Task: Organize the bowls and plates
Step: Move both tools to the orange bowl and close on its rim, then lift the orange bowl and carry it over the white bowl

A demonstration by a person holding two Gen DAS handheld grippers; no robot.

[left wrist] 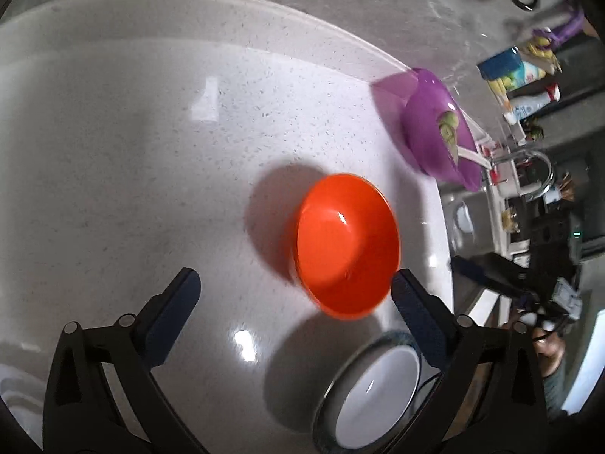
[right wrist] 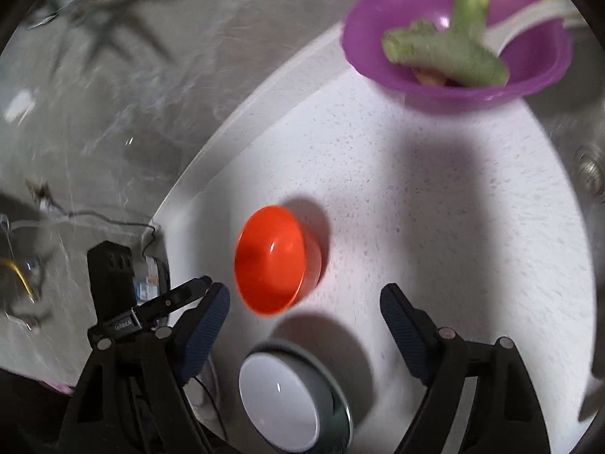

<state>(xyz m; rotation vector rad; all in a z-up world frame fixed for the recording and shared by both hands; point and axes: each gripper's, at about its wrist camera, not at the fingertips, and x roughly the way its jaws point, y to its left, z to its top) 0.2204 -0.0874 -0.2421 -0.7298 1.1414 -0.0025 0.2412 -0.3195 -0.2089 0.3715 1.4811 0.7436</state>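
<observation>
Between and just ahead of the spread, empty jaws of the left gripper sat the orange bowl, with the white bowl nearer its right jaw, while the right gripper likewise gaped empty, seemingly free to collect either for stacking.

We note that the white bowl below the orange bowl is partly covered by the left gripper's right finger in the left wrist view, and in the right wrist view its lower rim is cut by the picture's edge. Beyond the orange bowl, the purple bowl is motion-blurred; we cannot identify the green pieces in it, and its white utensil runs off frame. Far past the orange bowl, the bottles and packages are too small to read.
</observation>
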